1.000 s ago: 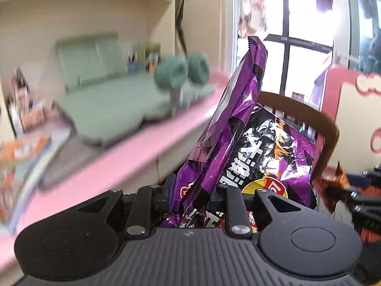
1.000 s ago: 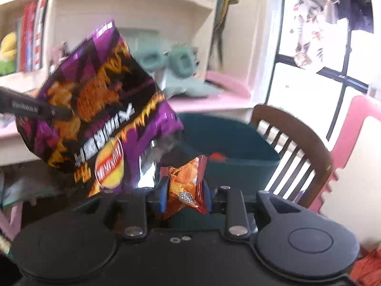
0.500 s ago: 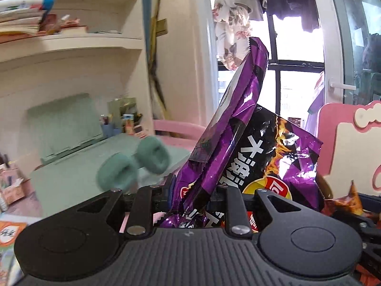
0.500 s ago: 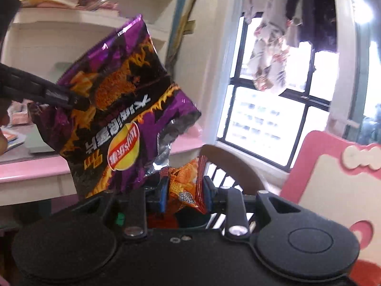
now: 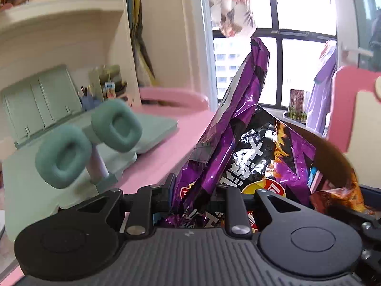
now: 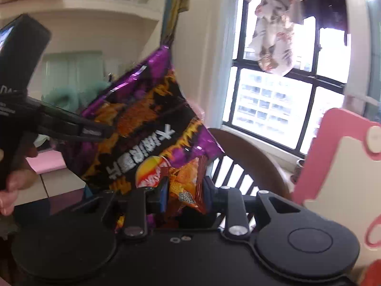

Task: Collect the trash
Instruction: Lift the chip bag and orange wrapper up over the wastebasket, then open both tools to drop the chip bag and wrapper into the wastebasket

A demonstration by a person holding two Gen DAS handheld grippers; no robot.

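My left gripper (image 5: pixel 194 196) is clenched on the purple chip bag (image 5: pixel 240 143) by its bottom edge, so it stands up w/o spilling. Right gripper (image 6: pixel 184 194) pinches the small orange wrapper (image 6: pixel 188 186), both carried together, probably to a bin; none in view.

Chair (image 6: pixel 257 157) ahead, prob. blocking
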